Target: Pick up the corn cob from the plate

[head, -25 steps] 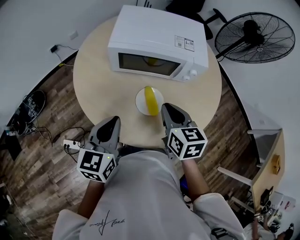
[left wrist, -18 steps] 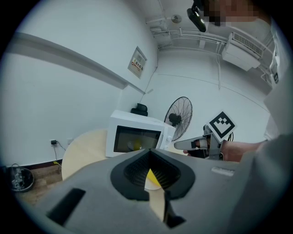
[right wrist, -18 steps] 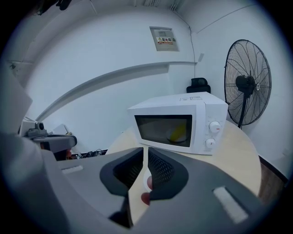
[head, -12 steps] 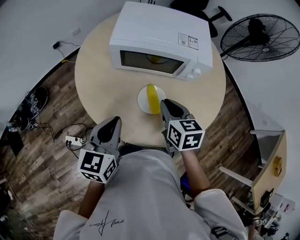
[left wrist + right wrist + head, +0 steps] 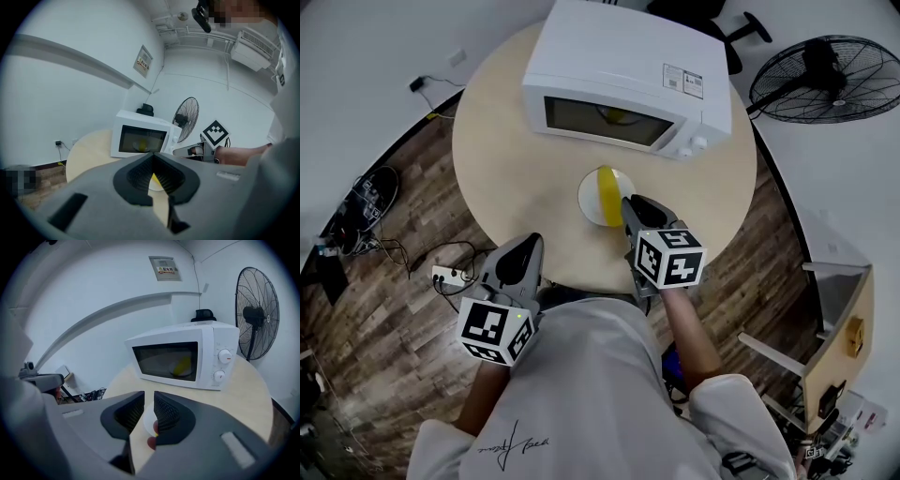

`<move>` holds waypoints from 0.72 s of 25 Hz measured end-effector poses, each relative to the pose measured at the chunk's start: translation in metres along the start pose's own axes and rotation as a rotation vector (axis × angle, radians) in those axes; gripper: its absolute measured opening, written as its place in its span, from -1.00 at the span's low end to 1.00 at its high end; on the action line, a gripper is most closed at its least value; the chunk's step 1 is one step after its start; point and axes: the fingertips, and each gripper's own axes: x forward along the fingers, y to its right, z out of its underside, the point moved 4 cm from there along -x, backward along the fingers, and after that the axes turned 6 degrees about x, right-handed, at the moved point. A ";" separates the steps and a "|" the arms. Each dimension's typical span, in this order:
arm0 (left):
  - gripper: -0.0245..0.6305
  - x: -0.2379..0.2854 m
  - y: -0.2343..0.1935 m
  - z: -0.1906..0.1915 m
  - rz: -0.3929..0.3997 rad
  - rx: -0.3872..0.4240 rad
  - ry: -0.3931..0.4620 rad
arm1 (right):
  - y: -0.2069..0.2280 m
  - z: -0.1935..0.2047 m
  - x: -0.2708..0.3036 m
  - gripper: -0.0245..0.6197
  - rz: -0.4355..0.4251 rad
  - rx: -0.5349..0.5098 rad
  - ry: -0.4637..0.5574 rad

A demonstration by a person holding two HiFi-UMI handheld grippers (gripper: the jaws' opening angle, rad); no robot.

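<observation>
The yellow corn cob (image 5: 606,195) lies on the white plate (image 5: 589,202) mid-table, with the microwave (image 5: 628,66) at its 12 o'clock. The right gripper (image 5: 630,202) hangs at the plate's 4 o'clock rim. Its jaws have just been opening to a narrow gap, with nothing between them. The left gripper (image 5: 530,239) sits at 7 o'clock, jaws together and empty.

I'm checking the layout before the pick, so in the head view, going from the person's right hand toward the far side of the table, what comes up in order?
right tongs, jaws have just been opening with nothing between them → plate with the corn cob on it → microwave
</observation>
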 end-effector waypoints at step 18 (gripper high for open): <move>-0.95 0.000 0.002 0.005 -0.019 -0.002 -0.026 | 0.015 0.019 0.032 -0.56 0.006 -0.021 -0.104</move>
